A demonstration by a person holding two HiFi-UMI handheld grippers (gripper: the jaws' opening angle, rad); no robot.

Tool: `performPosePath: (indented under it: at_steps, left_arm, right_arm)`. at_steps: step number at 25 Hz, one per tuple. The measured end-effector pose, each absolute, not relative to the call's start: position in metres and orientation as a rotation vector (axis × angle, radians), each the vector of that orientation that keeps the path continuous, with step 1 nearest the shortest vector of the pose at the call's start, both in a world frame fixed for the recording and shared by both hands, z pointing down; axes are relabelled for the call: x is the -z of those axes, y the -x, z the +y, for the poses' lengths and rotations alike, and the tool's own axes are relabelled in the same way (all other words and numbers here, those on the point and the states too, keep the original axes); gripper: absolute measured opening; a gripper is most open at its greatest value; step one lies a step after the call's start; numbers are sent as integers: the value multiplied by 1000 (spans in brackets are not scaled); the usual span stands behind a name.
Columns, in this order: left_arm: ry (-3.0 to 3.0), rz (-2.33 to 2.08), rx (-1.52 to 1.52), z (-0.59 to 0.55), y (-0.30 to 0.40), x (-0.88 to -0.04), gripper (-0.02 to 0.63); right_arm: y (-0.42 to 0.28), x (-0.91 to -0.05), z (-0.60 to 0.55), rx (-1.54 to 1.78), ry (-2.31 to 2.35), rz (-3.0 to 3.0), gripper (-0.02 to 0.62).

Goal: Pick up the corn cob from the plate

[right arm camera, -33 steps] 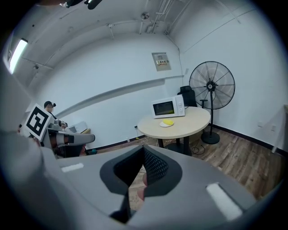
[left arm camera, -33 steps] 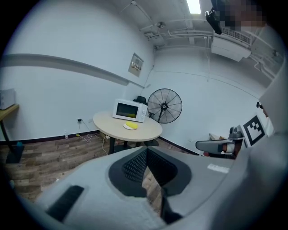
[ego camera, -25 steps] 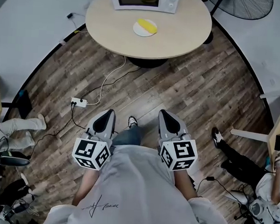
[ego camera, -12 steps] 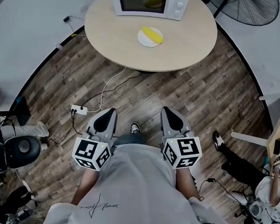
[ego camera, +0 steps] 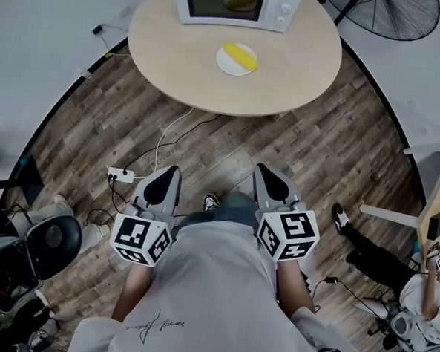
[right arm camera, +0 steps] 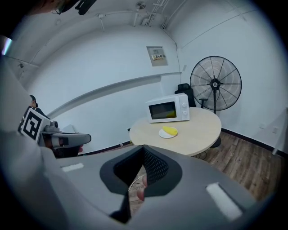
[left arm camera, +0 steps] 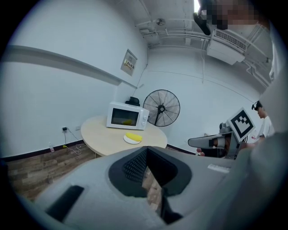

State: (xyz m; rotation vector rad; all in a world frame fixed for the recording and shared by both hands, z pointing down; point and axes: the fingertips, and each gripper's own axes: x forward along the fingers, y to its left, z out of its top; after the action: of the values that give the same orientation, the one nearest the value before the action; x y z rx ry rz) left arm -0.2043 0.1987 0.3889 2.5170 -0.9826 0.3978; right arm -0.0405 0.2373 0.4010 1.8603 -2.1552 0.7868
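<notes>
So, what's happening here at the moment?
A person holds the left gripper and right gripper low in front of the body, both shut and empty, over the wooden floor. The corn cob lies untouched on its white plate on the round table ahead, in front of the microwave. Neither gripper is at the table yet.

It's an office breakroom: microwave, round table, fan.

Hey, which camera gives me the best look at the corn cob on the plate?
The head view: it looks down on the whole corn cob lying across its white plate, nothing in front. Both gripper views show it only small and distant on the round table, from a low side angle.
</notes>
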Motion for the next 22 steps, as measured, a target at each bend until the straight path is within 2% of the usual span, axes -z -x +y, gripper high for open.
performPosePath:
  at_steps: [7, 22]
  left_arm:
    - [-2476, -986, -397, 176, 195, -399, -9]
    - [-2445, -1042, -400, 53, 131, -398, -10]
  right_arm:
    - [36, -395, 208, -800, -1862, -2217, 12]
    - [-25, -389, 85, -787, -1803, -2285, 14]
